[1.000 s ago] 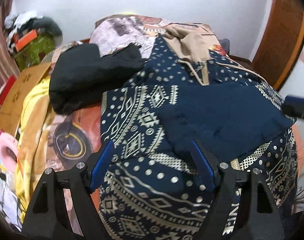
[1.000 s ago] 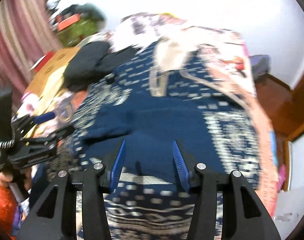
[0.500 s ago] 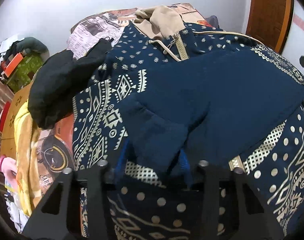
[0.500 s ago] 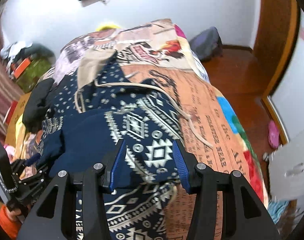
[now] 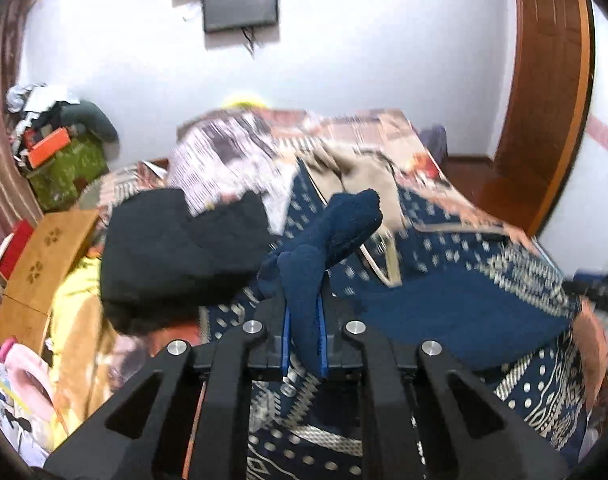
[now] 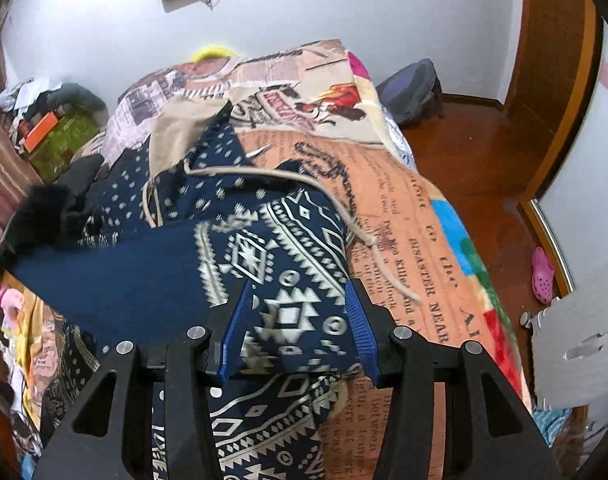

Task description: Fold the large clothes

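— Over on the left: left gripper [image 5: 304,344] closing right now, pads pinching the plain navy sleeve [image 5: 336,232], cuff end poking up past the fingertips.

— Wide open above flat cloth a second ago, and now clamped and raised off the bed. Meaning for the fold?

— Probably a sleeve about to be carried across the body. Rest of the hoodie [image 5: 464,304] spread face up on the bed, hood toward the far wall.

— Anything in the way on that side?

— Black garment [image 5: 175,248] heaped just beside the hoodie's left edge, touching it by the look of things. Cardboard box [image 5: 43,264] further out, well clear.

— Moving right, then?

— Right gripper [image 6: 299,332] parked low over the patterned right edge, a fold of the print lying between the pads. Spread at the same middling width as a second ago, no squeeze visible, so best called open and not yet gripping.

— Hazards there?

— Drawstring [image 6: 360,232] trailing loose off the hoodie onto the printed bedspread [image 6: 416,240]; could snag or end up tucked inside the fold. Worth minding.
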Demonstrator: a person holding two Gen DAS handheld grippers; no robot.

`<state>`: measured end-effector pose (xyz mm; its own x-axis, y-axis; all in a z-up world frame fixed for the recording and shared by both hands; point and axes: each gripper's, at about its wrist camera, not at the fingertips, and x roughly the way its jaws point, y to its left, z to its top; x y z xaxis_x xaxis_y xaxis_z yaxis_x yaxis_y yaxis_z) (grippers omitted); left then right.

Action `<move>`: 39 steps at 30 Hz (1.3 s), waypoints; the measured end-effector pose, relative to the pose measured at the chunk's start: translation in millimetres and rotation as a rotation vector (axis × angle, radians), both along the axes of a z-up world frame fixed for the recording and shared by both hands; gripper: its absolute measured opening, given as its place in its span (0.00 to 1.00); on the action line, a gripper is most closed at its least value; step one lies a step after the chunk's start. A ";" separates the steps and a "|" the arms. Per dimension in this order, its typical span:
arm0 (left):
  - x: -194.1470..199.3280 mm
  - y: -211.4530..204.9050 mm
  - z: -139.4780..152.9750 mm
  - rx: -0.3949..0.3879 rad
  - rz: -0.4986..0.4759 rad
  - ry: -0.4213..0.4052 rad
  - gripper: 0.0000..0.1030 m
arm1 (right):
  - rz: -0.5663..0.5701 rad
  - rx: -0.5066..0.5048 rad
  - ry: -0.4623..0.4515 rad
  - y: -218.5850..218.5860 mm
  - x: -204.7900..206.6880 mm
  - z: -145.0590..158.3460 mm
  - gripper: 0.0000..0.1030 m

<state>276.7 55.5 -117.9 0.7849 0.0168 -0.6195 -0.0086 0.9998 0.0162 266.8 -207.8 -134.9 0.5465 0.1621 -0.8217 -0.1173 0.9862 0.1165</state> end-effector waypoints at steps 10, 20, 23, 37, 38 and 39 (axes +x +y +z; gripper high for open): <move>0.2 56.1 -87.3 -0.048 0.127 0.257 0.22 | 0.031 -0.083 0.023 17.7 -5.5 -23.3 0.49; -25.8 74.1 -125.6 -0.035 0.177 0.351 0.60 | 0.031 -0.097 0.026 20.0 -5.1 -21.6 0.50; -25.2 74.0 -113.5 -0.023 0.177 0.335 0.61 | 0.033 -0.093 0.027 19.9 -3.0 -18.6 0.50; 18.9 67.7 -9.1 -0.027 0.133 0.078 0.66 | 0.034 0.023 -0.147 20.7 37.2 54.5 0.50; 26.4 66.0 -4.7 -0.033 0.126 0.068 0.66 | 0.034 0.031 -0.159 21.5 41.3 58.7 0.50; 35.0 63.8 -1.0 -0.037 0.118 0.060 0.66 | 0.035 0.043 -0.174 23.1 47.1 64.3 0.50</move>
